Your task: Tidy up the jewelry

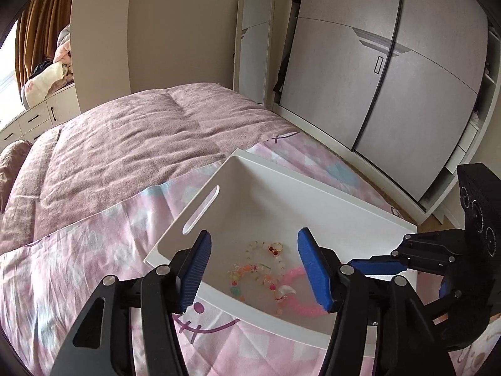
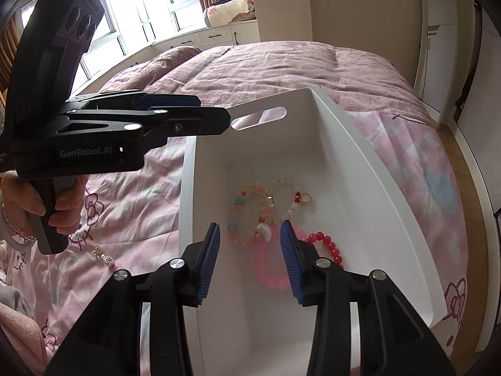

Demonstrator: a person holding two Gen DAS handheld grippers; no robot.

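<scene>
1. Jewelry lies mostly in the white tray on the bed: a pink bead bracelet, a red bead bracelet, a multicolored bracelet and a clear one, overlapping.
2. Both tongs are spread and hold nothing: right tongs hover over the pink bracelet, left tongs over the tray's near edge.
3. To separate pieces well, I would pinch one strand at a free arc, away from the overlaps.
4. Only the right wrist view shows the red bracelet, and a small piece left on the pink sheet outside the tray.
</scene>
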